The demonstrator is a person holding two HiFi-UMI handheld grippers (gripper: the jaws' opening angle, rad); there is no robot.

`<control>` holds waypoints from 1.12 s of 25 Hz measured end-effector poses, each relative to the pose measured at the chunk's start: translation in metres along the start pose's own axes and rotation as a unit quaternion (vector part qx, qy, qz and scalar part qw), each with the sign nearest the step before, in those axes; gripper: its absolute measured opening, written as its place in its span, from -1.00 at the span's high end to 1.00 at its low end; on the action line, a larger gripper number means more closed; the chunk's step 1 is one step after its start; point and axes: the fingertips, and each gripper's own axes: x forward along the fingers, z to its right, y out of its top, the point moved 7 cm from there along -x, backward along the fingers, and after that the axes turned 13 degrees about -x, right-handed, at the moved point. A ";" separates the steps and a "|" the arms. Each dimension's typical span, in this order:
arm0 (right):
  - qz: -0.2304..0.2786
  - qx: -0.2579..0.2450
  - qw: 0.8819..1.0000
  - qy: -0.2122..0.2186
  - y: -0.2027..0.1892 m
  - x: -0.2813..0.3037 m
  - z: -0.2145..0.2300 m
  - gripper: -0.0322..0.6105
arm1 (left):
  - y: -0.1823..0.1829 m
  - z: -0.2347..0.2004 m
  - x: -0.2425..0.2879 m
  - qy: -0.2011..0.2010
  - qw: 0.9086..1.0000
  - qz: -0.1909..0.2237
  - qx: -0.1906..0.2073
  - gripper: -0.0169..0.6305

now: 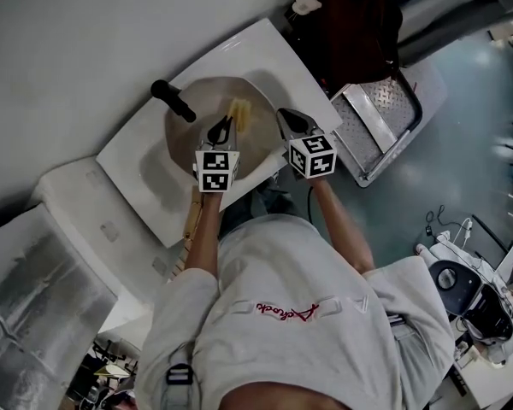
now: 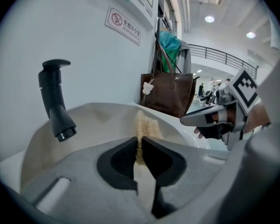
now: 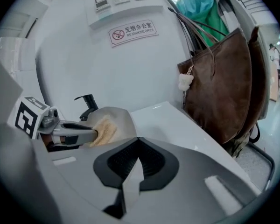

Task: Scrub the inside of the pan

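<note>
A black faucet [image 1: 173, 99] is overhanging the sink basin [image 1: 184, 146]; no pan is showing in any view. The left gripper [image 1: 221, 130] is pinching a tan scrubbing pad [image 2: 147, 124] by its near end, above the basin. The pad is looking light and soft, probably bending under pressure, so a deeper hold seems wiser. The right gripper [image 1: 292, 123] is hovering alongside, jaws pressed together on nothing.

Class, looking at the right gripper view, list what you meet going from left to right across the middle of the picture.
First the left gripper → the tan scrub pad in its jaws → white sink counter → brown bag.
</note>
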 end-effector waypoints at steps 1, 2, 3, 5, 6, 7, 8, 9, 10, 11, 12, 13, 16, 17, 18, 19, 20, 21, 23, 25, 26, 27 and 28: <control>0.004 -0.009 1.000 -0.002 0.002 -0.003 0.000 0.89 | 0.002 0.002 -0.001 0.000 1.000 0.003 0.001 0.87; 0.008 -0.013 1.000 -0.001 0.003 -0.006 0.000 0.89 | 0.005 0.005 -0.002 0.000 1.000 0.006 0.004 0.87; 0.013 -0.013 1.000 0.000 0.005 -0.009 0.001 0.89 | 0.008 0.008 -0.003 0.000 1.000 0.008 0.007 0.87; 0.023 -0.010 1.000 0.000 0.009 -0.014 0.003 0.89 | 0.012 0.012 -0.005 0.000 1.000 0.013 0.013 0.87; 0.028 -0.010 1.000 -0.001 0.012 -0.016 0.004 0.89 | 0.014 0.014 -0.006 0.000 1.000 0.016 0.014 0.87; 0.033 -0.010 0.999 -0.003 0.014 -0.019 0.005 0.89 | 0.016 0.016 -0.007 0.000 1.000 0.019 0.014 0.87; 0.038 -0.012 0.999 -0.003 0.017 -0.022 0.005 0.89 | 0.019 0.019 -0.010 0.000 1.000 0.023 0.014 0.87; 0.044 -0.014 0.999 -0.004 0.020 -0.026 0.006 0.89 | 0.022 0.021 -0.013 0.001 0.999 0.028 0.015 0.87; 0.050 -0.016 0.999 -0.004 0.023 -0.029 0.006 0.89 | 0.026 0.024 -0.015 0.002 0.999 0.033 0.017 0.87; 0.056 -0.019 0.998 -0.004 0.027 -0.033 0.007 0.89 | 0.029 0.026 -0.018 0.003 0.999 0.037 0.020 0.87; 0.062 -0.022 0.998 -0.004 0.032 -0.037 0.008 0.89 | 0.033 0.028 -0.020 0.005 0.999 0.040 0.023 0.87; 0.070 -0.025 0.997 -0.004 0.036 -0.040 0.009 0.89 | 0.036 0.031 -0.021 0.005 0.999 0.044 0.025 0.87; 0.092 -0.034 0.995 -0.003 0.049 -0.051 0.013 0.89 | 0.046 0.040 -0.026 0.004 0.998 0.057 0.032 0.87; 0.099 -0.037 0.994 -0.002 0.053 -0.055 0.013 0.89 | 0.049 0.044 -0.028 0.004 0.997 0.062 0.035 0.87; 0.106 -0.041 0.994 -0.001 0.057 -0.058 0.014 0.89 | 0.053 0.047 -0.031 0.003 0.997 0.067 0.037 0.87; 0.114 -0.044 0.993 0.000 0.062 -0.061 0.014 0.89 | 0.058 0.050 -0.033 0.003 0.997 0.074 0.038 0.87; 0.121 -0.048 0.991 0.001 0.067 -0.065 0.014 0.89 | 0.062 0.053 -0.037 0.002 0.996 0.081 0.038 0.87; 0.128 -0.051 0.990 0.003 0.071 -0.068 0.013 0.89 | 0.065 0.055 -0.040 0.000 0.995 0.089 0.037 0.87; 0.140 -0.057 0.988 0.004 0.078 -0.075 0.013 0.89 | 0.073 0.060 -0.046 -0.007 0.994 0.104 0.031 0.87; 0.151 -0.061 0.987 0.003 0.085 -0.080 0.014 0.89 | 0.082 0.064 -0.052 -0.016 0.993 0.117 0.026 0.87; 0.154 -0.062 0.986 0.003 0.087 -0.082 0.013 0.89 | 0.085 0.065 -0.055 -0.020 0.992 0.124 0.022 0.87; 0.156 -0.063 0.986 0.003 0.087 -0.083 0.011 0.89 | 0.087 0.065 -0.059 -0.023 0.991 0.131 0.018 0.87; 0.157 -0.065 0.986 0.003 0.087 -0.085 0.008 0.89 | 0.088 0.065 -0.062 -0.027 0.990 0.138 0.012 0.87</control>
